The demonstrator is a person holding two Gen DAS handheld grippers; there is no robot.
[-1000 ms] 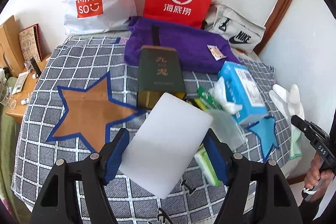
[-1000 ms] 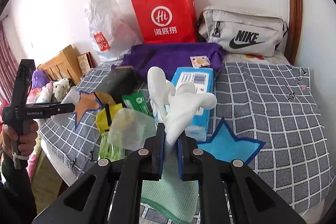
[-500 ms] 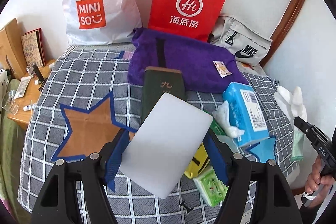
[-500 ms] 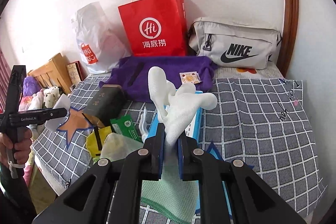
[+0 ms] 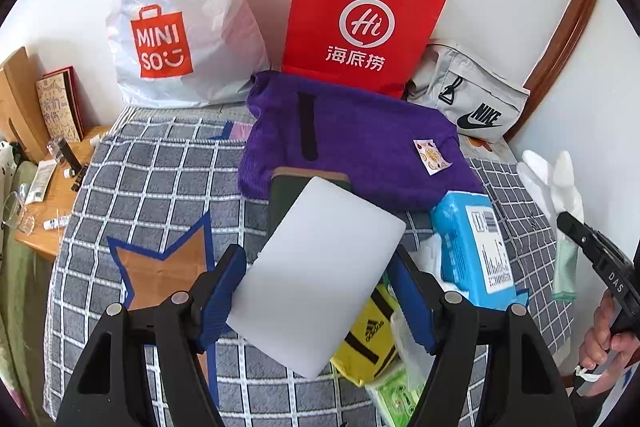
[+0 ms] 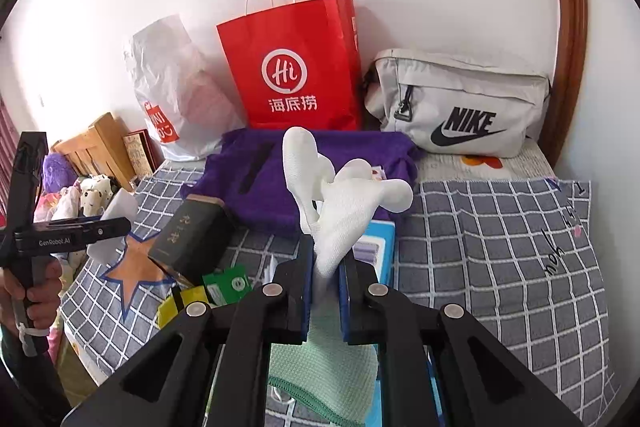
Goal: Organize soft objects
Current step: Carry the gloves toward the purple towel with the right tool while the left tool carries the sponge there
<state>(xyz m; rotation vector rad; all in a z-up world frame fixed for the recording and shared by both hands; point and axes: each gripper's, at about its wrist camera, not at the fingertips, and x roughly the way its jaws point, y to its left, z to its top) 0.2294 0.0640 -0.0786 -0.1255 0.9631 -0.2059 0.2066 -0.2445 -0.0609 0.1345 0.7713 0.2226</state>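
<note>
Left wrist view first: my left gripper (image 5: 316, 287) is clamped on a white foam block (image 5: 320, 279), pads wide apart on its two long edges, the block held above the checked bedspread (image 5: 160, 167) and in front of a dark green box (image 5: 286, 203); I judge the foam light and springy, apt to bow or pop out if squeezed hard, so the mid-edge hold looks right. Against the wall stand a white plastic bag (image 5: 180, 19), bulging but its contents hidden, then a red paper bag (image 5: 360, 23) whose mouth I cannot see into, then a grey pouch (image 5: 472, 99), zipped so far as I can tell; a purple towel (image 5: 360, 143) lies before them; a blue tissue pack (image 5: 472, 247) has a tissue spilling from its near end.

Right wrist view: my right gripper (image 6: 325, 279) is pinched nearly together on a white glove (image 6: 340, 203) with a mint cloth (image 6: 320, 363) hanging below the pads; both seem limp and light, likely to snag or slide free, so the grip at the cuff, with the fingers loose above, suits them.
</note>
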